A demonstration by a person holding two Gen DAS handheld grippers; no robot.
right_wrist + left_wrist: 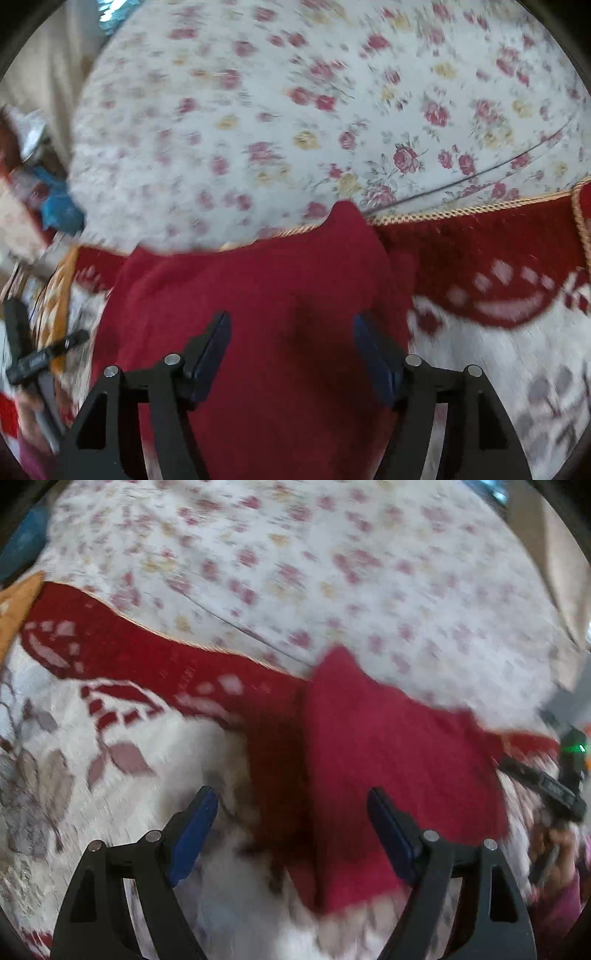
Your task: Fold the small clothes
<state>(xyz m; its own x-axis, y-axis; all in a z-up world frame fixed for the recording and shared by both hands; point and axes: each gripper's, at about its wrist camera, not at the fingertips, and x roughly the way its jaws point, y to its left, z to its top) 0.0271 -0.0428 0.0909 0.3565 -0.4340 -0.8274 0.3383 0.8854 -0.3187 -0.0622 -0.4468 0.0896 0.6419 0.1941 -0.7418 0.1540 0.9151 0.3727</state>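
A flowered sheet (295, 110) lies beyond both sets of fingers, a red-and-white rug (110, 738) beneath; the red garment (258, 295) lies flat under the right gripper (291, 354) and the left gripper (291, 834), both spread wide, holding nothing; best next pinch an outer edge squarely
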